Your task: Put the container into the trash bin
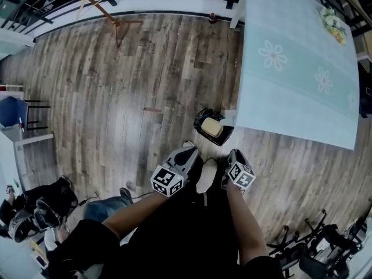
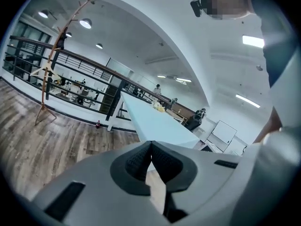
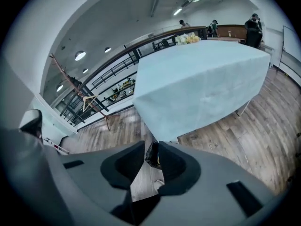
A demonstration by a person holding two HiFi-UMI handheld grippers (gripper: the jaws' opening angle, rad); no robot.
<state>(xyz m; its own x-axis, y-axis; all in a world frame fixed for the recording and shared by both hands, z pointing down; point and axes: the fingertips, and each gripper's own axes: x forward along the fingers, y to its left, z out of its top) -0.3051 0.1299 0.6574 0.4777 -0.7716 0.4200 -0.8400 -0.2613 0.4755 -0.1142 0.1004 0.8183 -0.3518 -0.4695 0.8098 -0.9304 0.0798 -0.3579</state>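
Observation:
A small trash bin point(image 1: 204, 133) with a black liner stands on the wood floor by the table's near corner. A pale yellow container point(image 1: 212, 127) lies inside it. My left gripper point(image 1: 189, 151) hangs low near my legs, a short way in front of the bin, its jaws shut with nothing between them point(image 2: 150, 145). My right gripper point(image 1: 234, 153) hangs beside it, also empty. Its jaws stand a narrow gap apart point(image 3: 151, 147), and the bin point(image 3: 151, 158) shows through that gap.
A long table point(image 1: 302, 68) under a pale blue cloth fills the right, with flowers point(image 1: 332, 25) at its far end. A wooden coat stand point(image 1: 110, 16) is by the far railing. Bags and gear point(image 1: 35, 211) lie at lower left, wheeled equipment point(image 1: 314, 249) at lower right.

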